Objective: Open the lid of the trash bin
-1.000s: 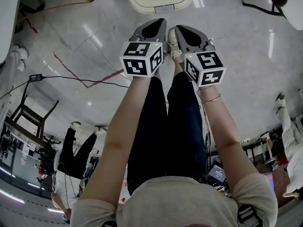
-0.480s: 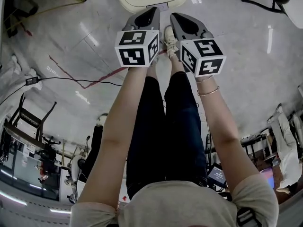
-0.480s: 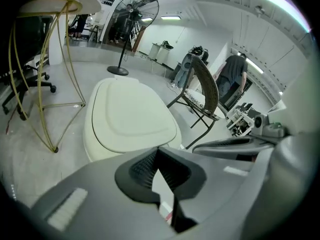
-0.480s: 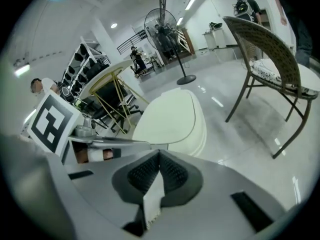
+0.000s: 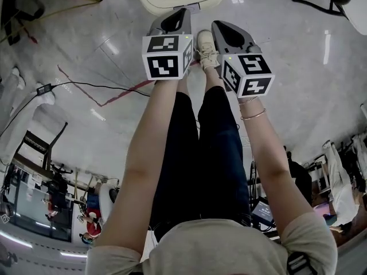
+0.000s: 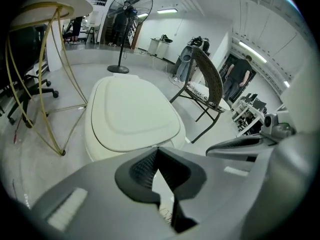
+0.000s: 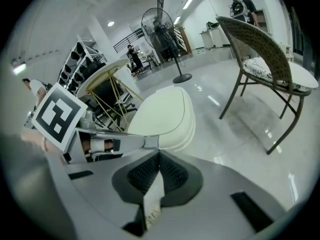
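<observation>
A bright, evenly lit room is seen under long white ceiling strip lights (image 6: 170, 10), which are thrown back as white streaks of glare on the glossy pale grey floor (image 5: 327, 53). Shadows are kept soft and faint throughout. Both gripper views are bent by strong fisheye distortion and ringed with dark vignetting at the corners. The grey plastic left gripper (image 6: 158, 150) and the grey plastic right gripper (image 7: 159, 155) are rendered soft close to the lens, while the head view's lower edge is stretched and smeared
</observation>
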A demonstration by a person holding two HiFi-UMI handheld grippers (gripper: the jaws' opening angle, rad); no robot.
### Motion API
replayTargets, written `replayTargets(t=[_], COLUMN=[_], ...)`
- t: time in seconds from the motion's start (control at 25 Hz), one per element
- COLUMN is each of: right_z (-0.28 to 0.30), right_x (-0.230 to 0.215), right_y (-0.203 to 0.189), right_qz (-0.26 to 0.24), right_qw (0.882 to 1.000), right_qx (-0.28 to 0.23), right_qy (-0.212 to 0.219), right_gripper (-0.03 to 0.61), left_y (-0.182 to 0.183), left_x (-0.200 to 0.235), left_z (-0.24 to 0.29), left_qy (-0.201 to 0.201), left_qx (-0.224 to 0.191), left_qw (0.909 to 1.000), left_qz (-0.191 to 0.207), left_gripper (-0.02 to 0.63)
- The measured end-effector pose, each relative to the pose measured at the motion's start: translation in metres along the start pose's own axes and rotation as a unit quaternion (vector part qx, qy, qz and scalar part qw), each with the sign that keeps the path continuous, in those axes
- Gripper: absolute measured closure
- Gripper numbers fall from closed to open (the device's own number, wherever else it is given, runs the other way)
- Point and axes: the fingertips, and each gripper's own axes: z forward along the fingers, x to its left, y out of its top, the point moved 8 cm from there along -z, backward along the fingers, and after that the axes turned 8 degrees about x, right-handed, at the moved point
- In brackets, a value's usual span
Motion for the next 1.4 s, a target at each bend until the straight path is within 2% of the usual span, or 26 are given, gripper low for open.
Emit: replayTargets(t=[0.2, 0.68, 0.96, 1.2, 1.4], right_z=[0.004, -0.004, -0.013, -0.017, -0.026], right_x=[0.001, -0.001, -0.007, -0.002, 0.002], right_y=[0.000, 0.004, 0.000, 0.006, 0.015], right_qz=[0.003, -0.007, -0.007, -0.008, -0.021], right_qw=[1.000, 1.000, 1.000, 1.000, 1.000], right_qx=[0.001, 0.009, 0.013, 0.007, 0.004], right_qy=[-0.001, -0.010, -0.022, -0.013, -0.006], right_gripper=[0.572, 0.572, 0.572, 0.572, 0.572], left_y=[-0.004, 0.000, -0.002, 0.001, 0.005], left_x=[0.000, -0.004, -0.007, -0.001, -0.003], left_z=[0.002, 0.003, 0.005, 0.006, 0.010], left_qy=[0.021, 0.027, 0.037, 0.019, 0.030], left_qx=[0.003, 0.039, 0.042, 0.042, 0.066], left_qw=[0.9995, 0.9959, 0.9956, 0.9986, 0.9967], left_qz=[0.024, 0.077, 0.075, 0.028, 0.037], left_gripper=[0.607, 0.607, 0.607, 0.607, 0.606])
